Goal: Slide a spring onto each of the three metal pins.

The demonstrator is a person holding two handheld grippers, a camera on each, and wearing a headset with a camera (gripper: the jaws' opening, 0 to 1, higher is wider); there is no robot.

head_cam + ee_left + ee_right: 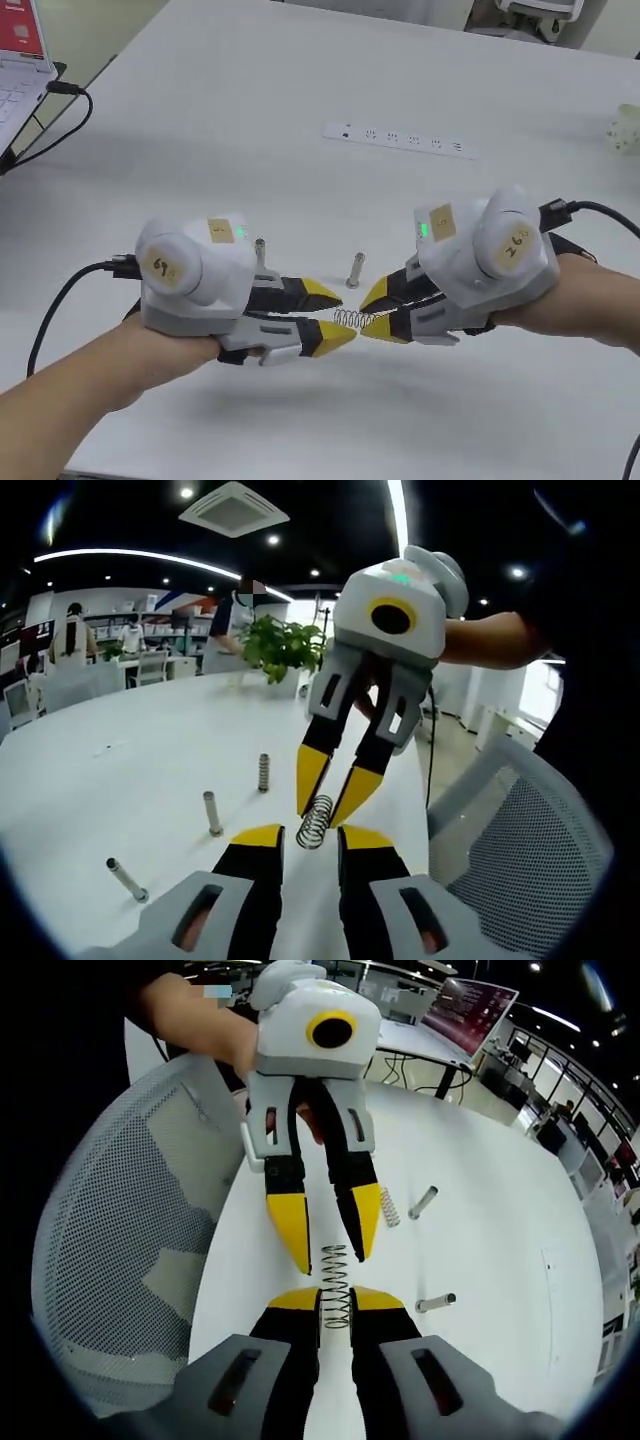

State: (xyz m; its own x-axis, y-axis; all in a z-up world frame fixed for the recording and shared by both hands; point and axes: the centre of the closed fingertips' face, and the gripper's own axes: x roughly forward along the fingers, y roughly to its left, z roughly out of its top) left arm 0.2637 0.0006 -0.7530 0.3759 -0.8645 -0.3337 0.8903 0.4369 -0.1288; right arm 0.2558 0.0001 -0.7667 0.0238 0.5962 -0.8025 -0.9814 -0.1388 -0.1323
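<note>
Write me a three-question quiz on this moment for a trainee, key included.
1. True or false: the spring lies flat on the table.
2. Whose jaws are closed on the spring? A. left gripper B. right gripper C. neither
3. In the left gripper view, how many bare metal pins show on the table?
Key: 1 false, it is held up between the two grippers' tips; 2 B; 3 two, and a third upright piece beside them looks coiled.

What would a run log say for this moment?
right hand-held gripper: shut on spring | left hand-held gripper: open at its end | pins: one sprung, two bare
</note>
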